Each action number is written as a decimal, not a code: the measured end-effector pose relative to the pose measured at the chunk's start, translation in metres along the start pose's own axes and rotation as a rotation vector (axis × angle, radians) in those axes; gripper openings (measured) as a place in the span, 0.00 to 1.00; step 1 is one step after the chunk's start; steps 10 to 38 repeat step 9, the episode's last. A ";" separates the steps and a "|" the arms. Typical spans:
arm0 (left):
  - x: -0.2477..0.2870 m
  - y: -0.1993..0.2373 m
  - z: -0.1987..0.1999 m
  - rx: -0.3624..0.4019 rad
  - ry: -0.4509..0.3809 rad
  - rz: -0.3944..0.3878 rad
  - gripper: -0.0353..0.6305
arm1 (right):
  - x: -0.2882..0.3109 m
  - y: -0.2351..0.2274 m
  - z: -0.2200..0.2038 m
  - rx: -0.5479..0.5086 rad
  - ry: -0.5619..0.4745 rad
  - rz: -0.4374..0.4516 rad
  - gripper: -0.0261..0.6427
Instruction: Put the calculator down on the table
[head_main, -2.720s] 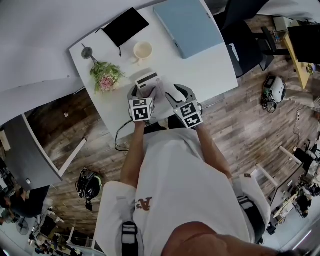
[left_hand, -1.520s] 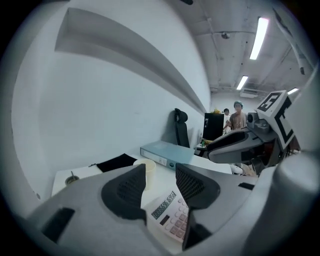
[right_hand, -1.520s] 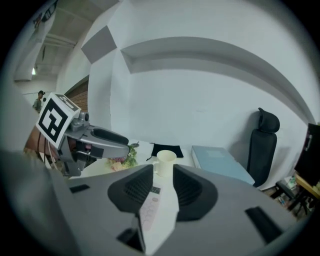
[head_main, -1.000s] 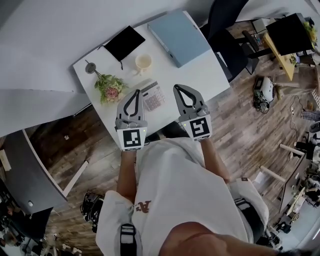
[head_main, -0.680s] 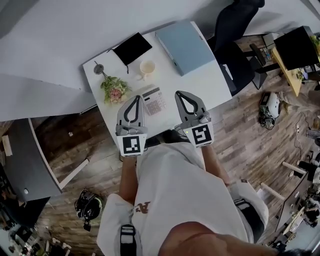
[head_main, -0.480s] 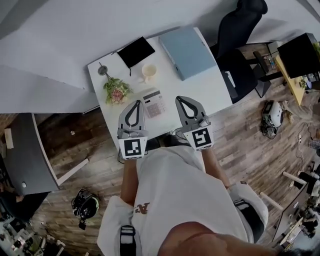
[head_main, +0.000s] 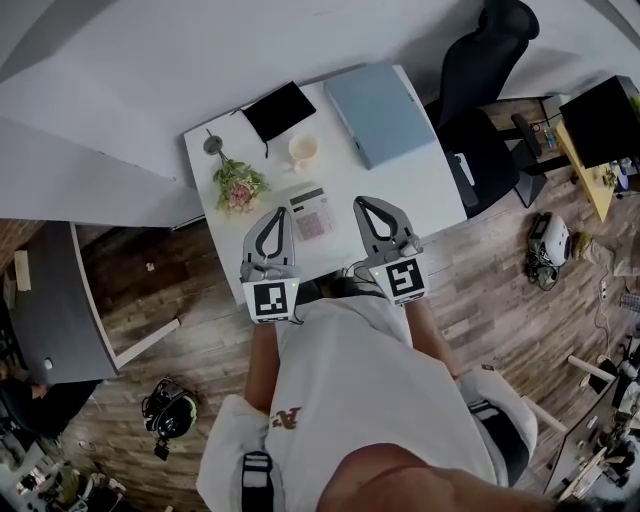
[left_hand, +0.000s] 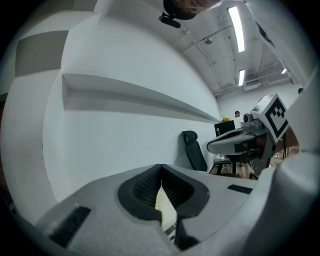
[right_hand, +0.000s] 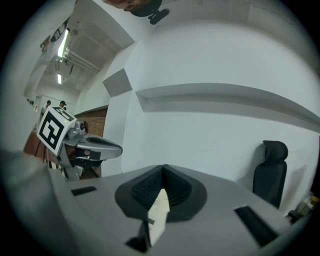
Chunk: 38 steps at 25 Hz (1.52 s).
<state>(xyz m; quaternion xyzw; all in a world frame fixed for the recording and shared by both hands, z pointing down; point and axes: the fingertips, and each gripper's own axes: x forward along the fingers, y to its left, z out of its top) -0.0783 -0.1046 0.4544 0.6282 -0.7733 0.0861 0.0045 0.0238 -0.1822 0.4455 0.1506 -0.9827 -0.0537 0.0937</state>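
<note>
The calculator, white with a grey key field, lies flat on the white table near its front edge. My left gripper hovers just left of it and my right gripper just right of it; neither touches it. Both point away from the person, roughly level. In the left gripper view the jaws meet at the tip with nothing between them, and the right gripper shows off to the side. The right gripper view shows its jaws pressed together and empty too.
Behind the calculator stand a cream cup and a small bunch of flowers. A black tablet and a pale blue folder lie at the back. A black office chair stands at the table's right, on a wooden floor.
In the oldest frame both grippers were at the calculator. It now lies alone on the table, and both shut grippers have drawn back towards the person and apart.
</note>
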 end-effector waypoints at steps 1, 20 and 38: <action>0.001 0.001 0.000 0.004 -0.007 -0.004 0.06 | 0.001 0.000 0.001 -0.001 0.000 -0.003 0.05; 0.017 0.022 -0.006 0.036 -0.036 -0.047 0.06 | 0.026 0.003 0.000 0.002 0.024 -0.029 0.05; 0.017 0.022 -0.006 0.036 -0.036 -0.047 0.06 | 0.026 0.003 0.000 0.002 0.024 -0.029 0.05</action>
